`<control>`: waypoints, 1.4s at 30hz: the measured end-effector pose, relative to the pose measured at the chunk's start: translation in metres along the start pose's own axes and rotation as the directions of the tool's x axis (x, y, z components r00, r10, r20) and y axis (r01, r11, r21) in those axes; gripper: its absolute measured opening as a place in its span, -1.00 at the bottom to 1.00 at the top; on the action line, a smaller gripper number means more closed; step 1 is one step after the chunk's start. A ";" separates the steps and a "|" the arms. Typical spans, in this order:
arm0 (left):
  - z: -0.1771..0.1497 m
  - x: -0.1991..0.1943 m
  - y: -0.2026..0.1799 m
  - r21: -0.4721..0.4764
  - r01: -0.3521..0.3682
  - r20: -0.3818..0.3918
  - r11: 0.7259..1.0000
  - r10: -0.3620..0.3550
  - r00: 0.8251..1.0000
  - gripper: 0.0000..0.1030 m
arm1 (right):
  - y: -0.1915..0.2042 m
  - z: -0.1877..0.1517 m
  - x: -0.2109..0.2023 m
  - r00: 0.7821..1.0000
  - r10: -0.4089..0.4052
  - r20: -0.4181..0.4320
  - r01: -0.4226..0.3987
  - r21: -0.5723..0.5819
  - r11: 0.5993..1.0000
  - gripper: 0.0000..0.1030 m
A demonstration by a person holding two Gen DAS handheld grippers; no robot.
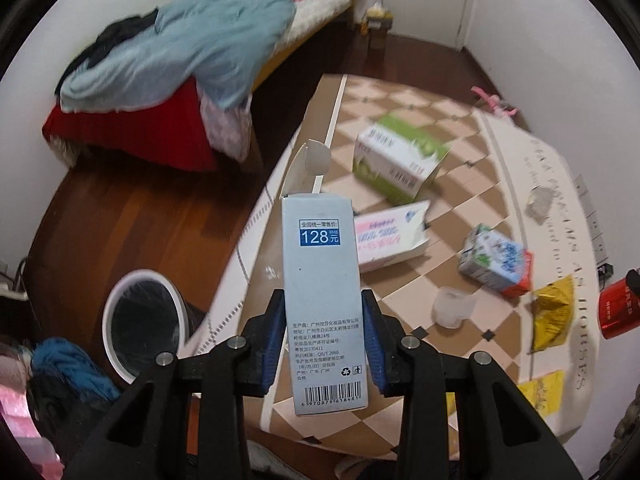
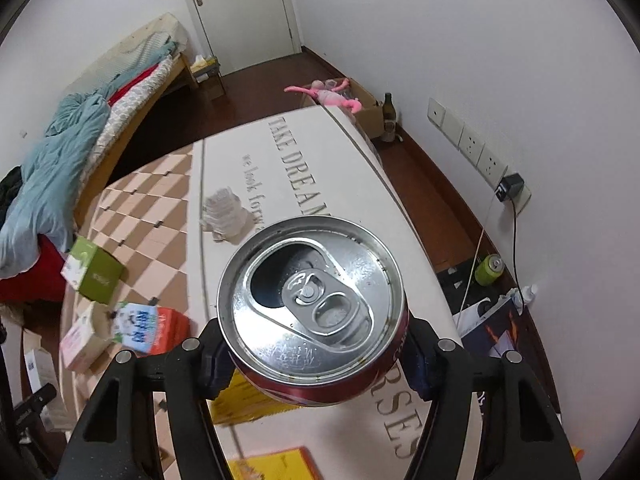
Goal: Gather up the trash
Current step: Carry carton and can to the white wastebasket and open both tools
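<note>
My left gripper (image 1: 323,332) is shut on a tall grey-blue carton (image 1: 320,280) with a "128" price label, held upright above the table's near edge; its top flap is open. My right gripper (image 2: 316,354) is shut on an opened red drink can (image 2: 314,312), held above the table; the can also shows at the right edge of the left wrist view (image 1: 620,308). A white waste bin (image 1: 144,320) with a black liner stands on the floor, left of the carton. On the table lie a green box (image 1: 400,160), a pink box (image 1: 388,236), a milk carton (image 1: 496,264) and a yellow wrapper (image 1: 552,316).
The table (image 2: 320,160) has a checkered and lettered cloth. A clear plastic cup (image 1: 452,306) and crumpled tissue (image 2: 224,216) lie on it. A bed with a blue blanket (image 1: 192,48) stands at the left. A green can (image 2: 490,268) and cables lie on the floor by the right wall.
</note>
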State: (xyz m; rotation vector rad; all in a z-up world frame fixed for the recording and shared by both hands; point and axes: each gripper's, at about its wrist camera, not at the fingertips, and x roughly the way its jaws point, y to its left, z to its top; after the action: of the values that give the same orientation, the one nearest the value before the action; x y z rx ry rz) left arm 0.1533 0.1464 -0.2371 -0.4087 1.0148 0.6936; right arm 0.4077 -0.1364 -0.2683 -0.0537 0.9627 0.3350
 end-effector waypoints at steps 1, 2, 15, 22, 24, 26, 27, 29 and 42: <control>0.002 -0.012 0.002 0.007 0.006 0.024 1.000 -0.006 1.000 -0.37 | 0.002 0.000 -0.010 1.000 -0.002 0.011 0.002 -0.013 1.000 0.33; 0.004 -0.019 0.002 0.011 0.008 0.040 1.000 -0.008 0.999 -0.37 | 0.004 0.000 -0.016 1.000 -0.001 0.015 0.001 -0.019 1.000 0.33; 0.010 -0.122 0.074 -0.026 -0.010 0.241 1.000 0.016 0.970 -0.37 | 0.096 -0.002 -0.133 0.980 0.190 0.063 -0.179 -0.145 0.973 0.33; -0.009 -0.134 0.147 -0.098 -0.052 0.243 0.994 0.074 0.967 -0.37 | 0.198 -0.037 -0.168 0.942 0.334 0.012 -0.320 -0.258 0.912 0.33; -0.016 -0.126 0.176 -0.134 -0.057 0.216 0.989 0.085 0.973 -0.37 | 0.234 -0.054 -0.172 0.928 0.371 -0.021 -0.361 -0.295 0.885 0.33; -0.024 -0.115 0.200 -0.166 -0.061 0.179 0.984 0.090 0.980 -0.37 | 0.263 -0.069 -0.171 0.916 0.396 -0.058 -0.393 -0.318 0.863 0.33; -0.028 -0.105 0.214 -0.178 -0.061 0.148 0.982 0.088 0.985 -0.37 | 0.280 -0.080 -0.169 0.908 0.409 -0.087 -0.414 -0.331 0.848 0.33; -0.039 -0.085 0.244 -0.222 -0.054 0.090 0.974 0.076 0.993 -0.37 | 0.316 -0.102 -0.158 0.893 0.425 -0.152 -0.450 -0.353 0.820 0.33; -0.072 0.087 0.382 -0.435 0.000 -0.237 0.901 -0.114 0.965 -0.29 | 0.496 -0.261 -0.008 0.724 0.308 -0.617 -0.598 -0.340 0.726 0.33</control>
State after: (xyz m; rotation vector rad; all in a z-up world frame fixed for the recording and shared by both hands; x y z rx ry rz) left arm -0.1277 0.4061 -0.3472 -0.9351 1.0857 0.8282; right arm 0.0454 0.2809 -0.3610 -0.4242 1.4088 1.1150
